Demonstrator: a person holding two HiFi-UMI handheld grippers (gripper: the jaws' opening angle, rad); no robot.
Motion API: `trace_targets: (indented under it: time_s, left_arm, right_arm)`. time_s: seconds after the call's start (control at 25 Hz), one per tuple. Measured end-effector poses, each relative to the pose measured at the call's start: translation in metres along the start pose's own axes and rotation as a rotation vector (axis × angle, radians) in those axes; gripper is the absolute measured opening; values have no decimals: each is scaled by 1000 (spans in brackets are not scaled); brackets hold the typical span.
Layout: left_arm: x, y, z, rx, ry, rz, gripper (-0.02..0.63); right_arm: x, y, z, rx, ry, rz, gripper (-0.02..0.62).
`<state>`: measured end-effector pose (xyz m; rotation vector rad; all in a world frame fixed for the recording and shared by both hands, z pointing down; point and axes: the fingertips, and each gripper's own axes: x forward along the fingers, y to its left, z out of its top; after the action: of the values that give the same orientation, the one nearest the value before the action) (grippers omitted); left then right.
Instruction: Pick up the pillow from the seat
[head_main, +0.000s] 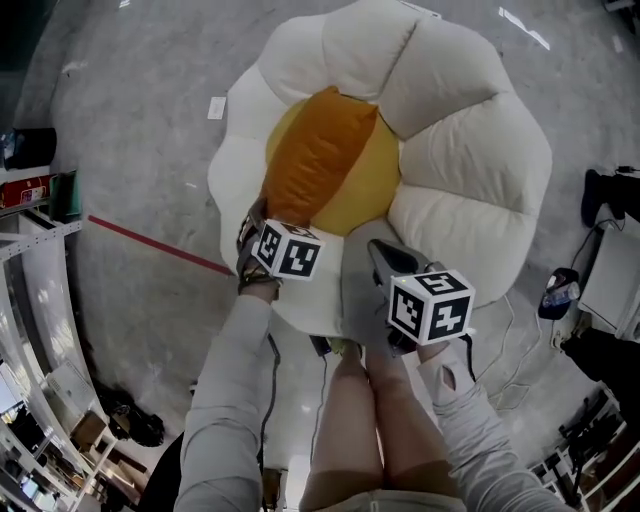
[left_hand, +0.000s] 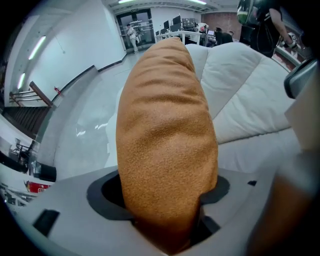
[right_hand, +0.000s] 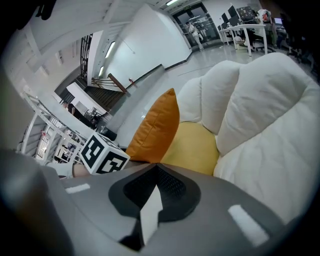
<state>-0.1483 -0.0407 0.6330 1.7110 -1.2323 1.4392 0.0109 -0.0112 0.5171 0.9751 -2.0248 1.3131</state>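
Note:
An orange pillow (head_main: 318, 160) stands on edge on the yellow centre (head_main: 372, 190) of a white flower-shaped seat (head_main: 470, 150). My left gripper (head_main: 254, 222) is at the pillow's near end, shut on it. In the left gripper view the pillow (left_hand: 165, 125) fills the space between the jaws of that gripper (left_hand: 167, 220), and its fabric is pinched. My right gripper (head_main: 380, 258) hovers over the seat's near white edge, to the right of the pillow and apart from it. Its jaws (right_hand: 154, 200) are together with nothing in them. The right gripper view shows the pillow (right_hand: 157, 127) leaning against the white petals.
The seat stands on a grey floor with a red line (head_main: 150, 240) at its left. Shelving (head_main: 40, 300) lines the left edge, and cables and dark gear (head_main: 600, 200) lie at the right. The person's legs (head_main: 360, 430) are right below the seat's near edge.

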Motion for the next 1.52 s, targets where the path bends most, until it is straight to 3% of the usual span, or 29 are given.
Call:
trace_targets:
  time_s: [0.64, 0.96, 1.52]
  left_arm:
    - [-128, -37, 1, -152, -146, -89, 357]
    - [-192, -57, -3, -192, -190, -123, 358]
    - [-276, -74, 5, -437, -257, -148, 362]
  right_arm:
    - [-54, 31, 11, -58, 8, 8, 0]
    - [-89, 57, 25, -154, 28, 34, 0]
    - [-155, 78, 35, -237, 38, 20, -2]
